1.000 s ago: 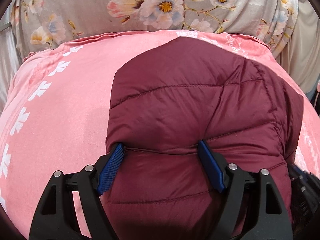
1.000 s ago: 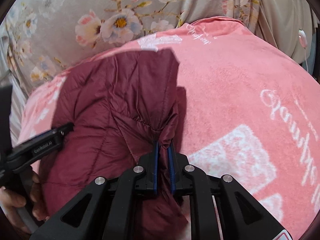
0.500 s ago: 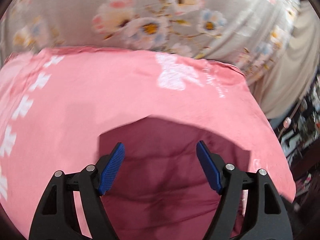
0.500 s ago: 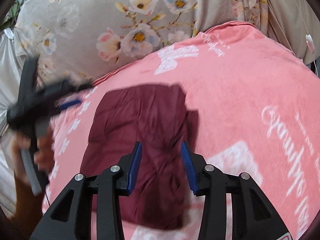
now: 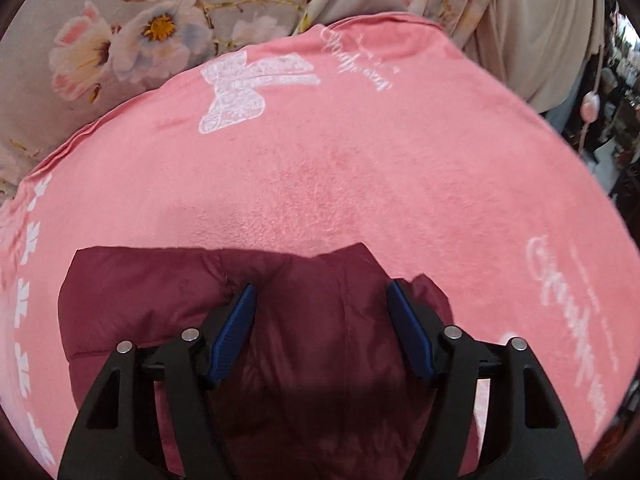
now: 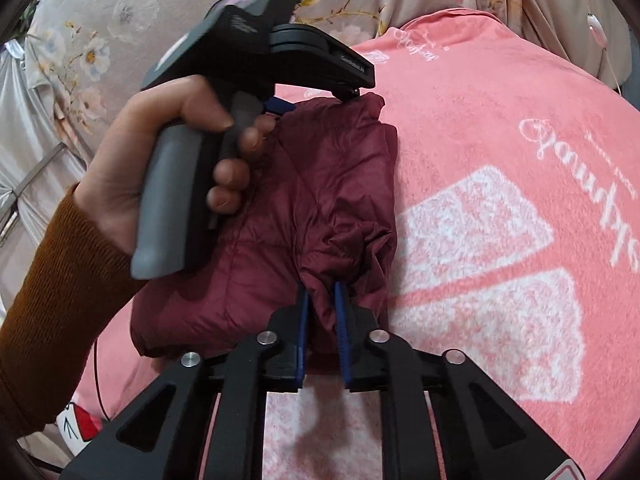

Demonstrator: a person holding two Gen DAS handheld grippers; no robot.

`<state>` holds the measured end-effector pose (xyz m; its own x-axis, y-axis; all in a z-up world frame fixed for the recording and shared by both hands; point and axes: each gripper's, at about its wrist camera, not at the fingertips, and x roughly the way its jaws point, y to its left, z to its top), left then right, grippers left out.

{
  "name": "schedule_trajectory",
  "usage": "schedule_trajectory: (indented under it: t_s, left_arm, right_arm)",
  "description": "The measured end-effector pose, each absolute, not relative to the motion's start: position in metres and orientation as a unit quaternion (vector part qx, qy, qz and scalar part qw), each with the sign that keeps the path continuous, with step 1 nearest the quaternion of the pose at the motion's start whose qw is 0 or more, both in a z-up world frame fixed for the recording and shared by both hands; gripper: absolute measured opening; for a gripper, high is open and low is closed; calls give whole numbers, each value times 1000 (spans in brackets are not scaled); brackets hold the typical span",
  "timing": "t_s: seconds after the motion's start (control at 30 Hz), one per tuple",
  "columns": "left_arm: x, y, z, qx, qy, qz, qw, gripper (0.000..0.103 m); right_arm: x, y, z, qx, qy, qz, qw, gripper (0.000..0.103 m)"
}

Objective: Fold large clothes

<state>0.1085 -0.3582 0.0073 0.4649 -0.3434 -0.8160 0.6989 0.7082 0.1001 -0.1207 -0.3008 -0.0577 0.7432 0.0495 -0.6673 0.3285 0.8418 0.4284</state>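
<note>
jacket (image 6: 280, 216) is a dark red quilted puffer, already folded into a thick bundle, lying on the pink blanket (image 5: 360, 184) near the front edge, floral sheet (image 5: 120, 20) behind it.

right gripper (image 6: 320, 312): jaws narrow and closing, a bunched wad of jacket fabric between the blue pads. reads as a pinch on the near edge of the bundle.

left gripper (image 5: 320, 304): jaws wide but closing, straddling the far edge of the jacket. fabric sits between the pads, left pad looks to touch a puffed fold, right pad looks clear. not a grip yet. from the right wrist view the person's hand (image 6: 168, 152) holds it tipped down over the far end of the jacket.

handling, my guess:
- light, soft, lofty. compresses a lot, springs back, so folds won't stay unless pressed flat.
- shell looks like slick nylon, thin pinches may slip. grab a thick wad or a seam or hem, not a single layer.
- not fragile, but stitching can snag.
- best hold: both ends of the same edge, through all layers, so the stack moves as one.
</note>
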Motion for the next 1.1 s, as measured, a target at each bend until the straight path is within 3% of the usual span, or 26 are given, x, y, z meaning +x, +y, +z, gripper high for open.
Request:
schedule_trajectory:
  t_s: [0.37, 0.77, 1.1]
  left_arm:
    - [126, -372, -41, 239, 407, -267, 840, 67]
    - [133, -373, -55, 234, 395, -255, 851, 67]
    - [120, -351, -31, 197, 377, -270, 864, 67]
  right_arm:
    - [-105, -299, -86, 256, 372, -89, 888, 6]
    - [-99, -257, -92, 150, 359, -144, 910, 5]
    - [-112, -286, -99, 229, 326, -96, 912, 6]
